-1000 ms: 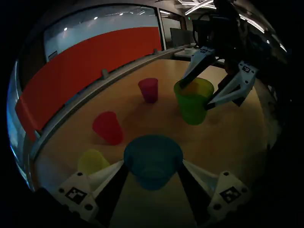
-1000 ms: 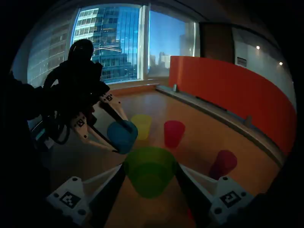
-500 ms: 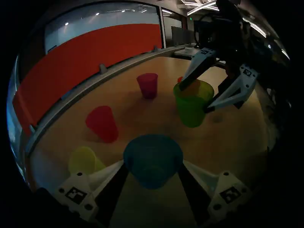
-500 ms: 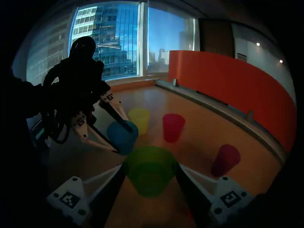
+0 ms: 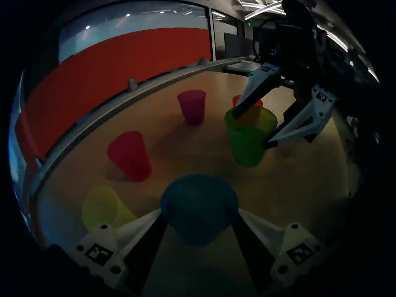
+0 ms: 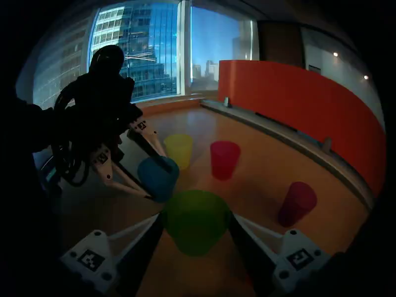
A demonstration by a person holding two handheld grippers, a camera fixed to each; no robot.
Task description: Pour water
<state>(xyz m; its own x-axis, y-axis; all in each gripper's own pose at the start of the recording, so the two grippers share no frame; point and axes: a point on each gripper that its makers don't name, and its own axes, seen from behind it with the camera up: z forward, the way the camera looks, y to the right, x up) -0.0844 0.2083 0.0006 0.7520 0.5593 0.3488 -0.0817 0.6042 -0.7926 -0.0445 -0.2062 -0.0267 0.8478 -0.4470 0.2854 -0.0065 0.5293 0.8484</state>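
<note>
On the wooden tabletop (image 5: 307,173) side, the left hand-held gripper (image 5: 199,215) pinches the blue cup (image 5: 199,198) upright between both fingers. The right hand-held gripper (image 5: 251,129) clamps the green cup (image 5: 245,146) the same way, farther off and slightly to the right, with the two rims apart. Pouring probably means bringing one rim over the other and tipping it. I cannot tell whether either cup holds water.

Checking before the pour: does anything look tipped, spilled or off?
Nothing stands out: the blue cup and the green cup are held upright, the yellow cup, red cup and purple cup stand upright, and the table looks dry.
</note>
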